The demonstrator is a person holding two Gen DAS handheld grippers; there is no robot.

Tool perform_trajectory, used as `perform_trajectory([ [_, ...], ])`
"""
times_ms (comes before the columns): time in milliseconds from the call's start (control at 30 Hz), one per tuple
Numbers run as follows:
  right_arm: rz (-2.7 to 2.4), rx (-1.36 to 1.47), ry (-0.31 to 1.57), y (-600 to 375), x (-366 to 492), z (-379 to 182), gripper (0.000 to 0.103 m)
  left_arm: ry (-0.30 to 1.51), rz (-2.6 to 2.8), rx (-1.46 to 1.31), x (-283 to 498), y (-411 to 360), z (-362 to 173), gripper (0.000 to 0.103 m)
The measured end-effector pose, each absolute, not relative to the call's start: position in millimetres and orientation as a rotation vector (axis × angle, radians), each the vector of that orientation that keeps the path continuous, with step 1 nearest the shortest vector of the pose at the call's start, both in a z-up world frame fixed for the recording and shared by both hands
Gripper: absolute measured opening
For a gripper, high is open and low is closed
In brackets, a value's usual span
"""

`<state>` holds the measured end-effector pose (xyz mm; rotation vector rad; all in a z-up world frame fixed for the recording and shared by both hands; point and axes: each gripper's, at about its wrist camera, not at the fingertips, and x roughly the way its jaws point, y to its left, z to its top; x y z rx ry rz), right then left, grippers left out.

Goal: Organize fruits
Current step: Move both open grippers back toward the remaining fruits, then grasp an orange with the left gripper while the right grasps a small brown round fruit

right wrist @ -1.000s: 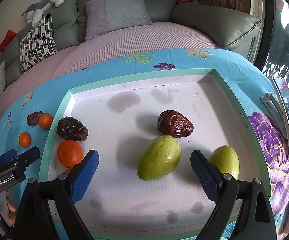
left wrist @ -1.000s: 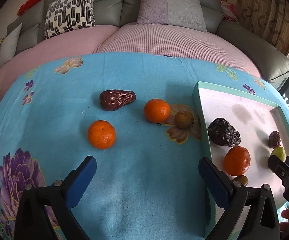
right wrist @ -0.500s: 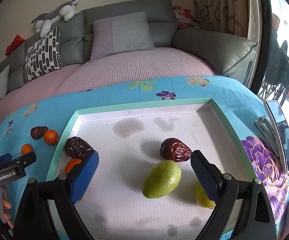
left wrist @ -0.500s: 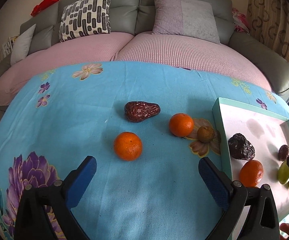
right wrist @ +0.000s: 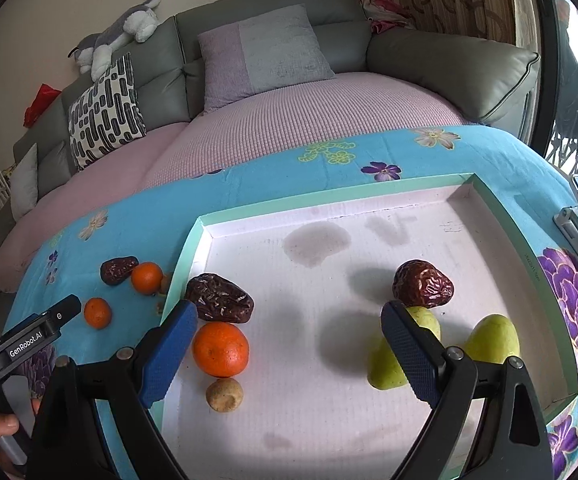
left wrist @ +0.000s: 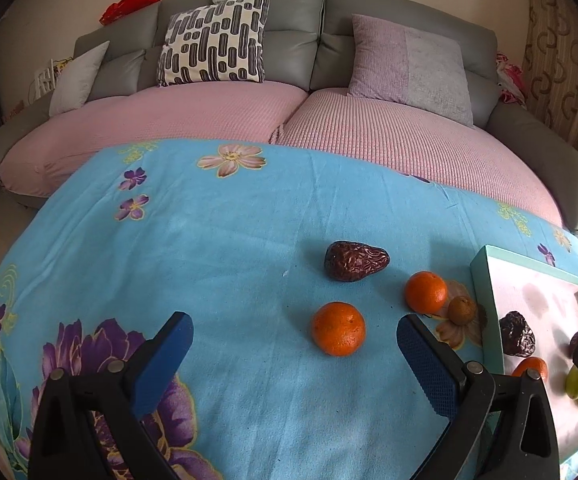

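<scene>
The left gripper [left wrist: 293,340] had its fingers wide apart and empty, hovering over the blue floral tabletop [left wrist: 225,240]. The nearest loose fruit, an orange [left wrist: 338,328], lay just ahead of the fingers and toward the right one, so this gripper was far nearer to it than the right gripper [right wrist: 289,332]. That one hung over the tray [right wrist: 187,256], fingers likewise apart and holding nothing.

Loose on the tabletop, left wrist view: two oranges, the second [left wrist: 425,292] farther right; one red date [left wrist: 356,261], its long axis running left to right; one small brown fruit [left wrist: 462,310] just beside the tray rim.

In the tray, right wrist view: two dates [right wrist: 220,298] [right wrist: 423,284], one orange [right wrist: 220,349], two green fruits [right wrist: 491,338] [right wrist: 385,364], one small tan fruit [right wrist: 225,395].

Judgement: the work was roughly half done.
</scene>
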<state>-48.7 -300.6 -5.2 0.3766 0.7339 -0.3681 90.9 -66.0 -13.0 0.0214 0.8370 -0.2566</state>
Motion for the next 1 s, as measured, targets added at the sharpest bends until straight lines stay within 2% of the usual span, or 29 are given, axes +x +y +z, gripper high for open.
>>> perform_trajectory([
  [333,-0.286,0.338,0.735,-261.5,-21.5,-3.8,0.093,0.815,-0.294,0.05,94.4,-59.6,-6.2,0.103],
  [667,-0.229,0.36,0.746,-252.5,-10.1,-9.4,0.093,0.888,-0.33,0.0,104.4,-68.3,-23.9,0.1],
  [767,-0.23,0.342,0.756,-250.5,-5.8,-11.3,0.093,0.898,-0.352,0.006,107.0,-74.6,-28.2,0.091],
  [833,-0.229,0.327,0.759,-248.9,-3.5,-11.4,0.093,0.917,-0.367,0.002,109.9,-78.0,-33.4,0.081],
  [900,-0.223,0.314,0.759,-247.0,-1.5,-11.2,0.093,0.935,-0.38,-0.003,111.8,-79.8,-38.3,0.079],
  [1000,-0.219,0.291,0.771,-244.5,2.6,-11.7,0.091,0.954,-0.405,-0.026,114.2,-80.0,-42.5,0.067],
])
